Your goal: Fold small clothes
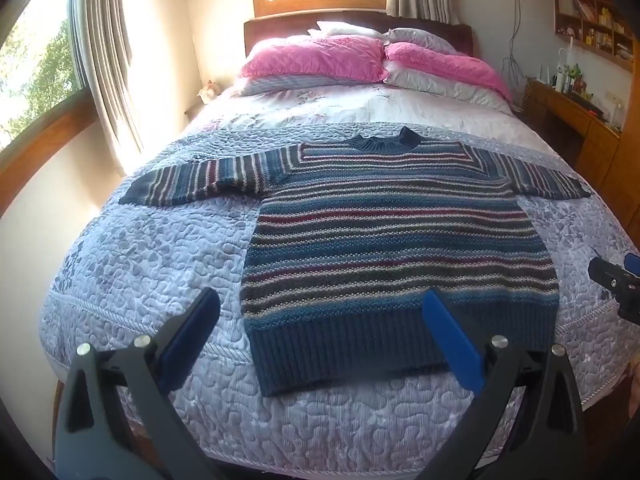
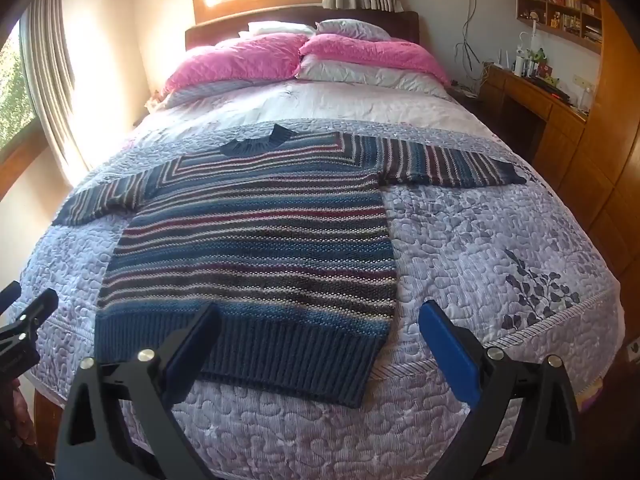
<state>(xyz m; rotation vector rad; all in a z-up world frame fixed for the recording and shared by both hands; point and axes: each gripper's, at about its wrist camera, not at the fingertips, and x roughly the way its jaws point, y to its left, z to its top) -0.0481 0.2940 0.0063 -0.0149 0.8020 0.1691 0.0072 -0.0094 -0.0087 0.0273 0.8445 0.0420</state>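
Striped knit, the sweater (image 1: 400, 240) lies flat on the quilt (image 1: 152, 248), sleeves spread, hem toward us (collar toward the pink pillows (image 1: 316, 58)). We hold the left gripper (image 1: 320, 308) and right gripper (image 2: 320, 316) above its hem, both spread wide with nothing between their fingers.

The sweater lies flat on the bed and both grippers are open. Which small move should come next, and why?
Probably bring the left gripper forward to the left sleeve and pinch its cuff. The sweater lies spread flat on the quilt with both sleeves out, nothing is folded, and both grippers hang open and empty above the hem.
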